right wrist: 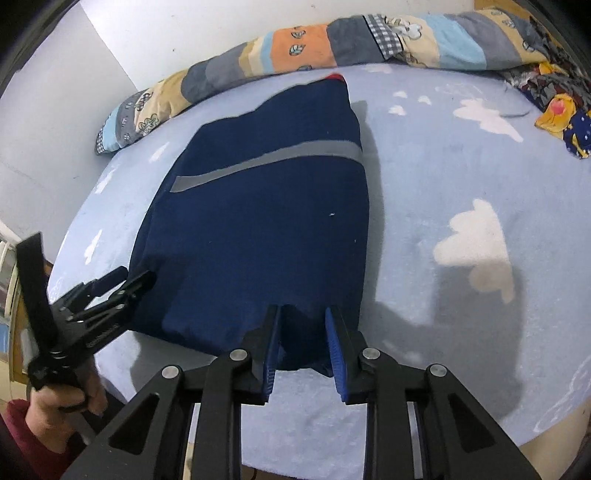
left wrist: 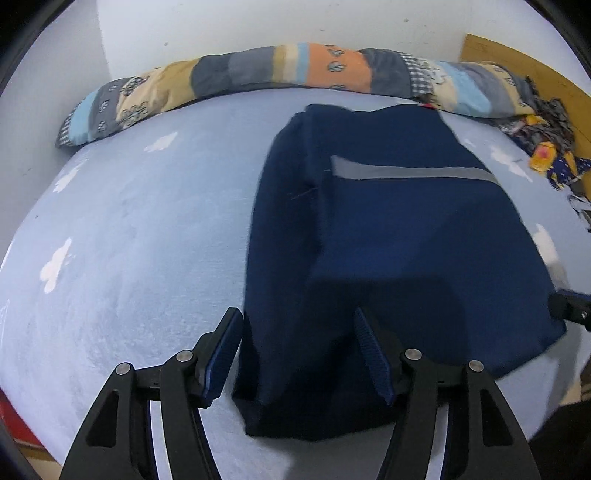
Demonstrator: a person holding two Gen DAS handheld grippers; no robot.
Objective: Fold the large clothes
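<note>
Bed: pale blue fleecy sheet printed with white cloud shapes; fills most of both views.

Wall: plain white, behind the far edge of the bed, with a corner at far left.

Rolled quilt: patchwork of grey, tan, orange and light blue, lying along the far edge of the bed against the wall.

Headboard: brown wooden panel at far right.

Loose patterned cloths: yellow, navy and grey, heaped at far right beside the quilt's end.

Navy garment: large, partly folded, with one grey reflective stripe across it; it lies flat on the bed from the near edge toward the quilt, with a bit of red at its far end.

Left gripper: jaws spread, straddling the garment's near left corner; no pad presses on the cloth.

Right gripper: jaws narrowed, pinching a raised fold at the garment's near right corner.

Person's hand: at near left, red sleeve, holding the left gripper's handle.
</note>
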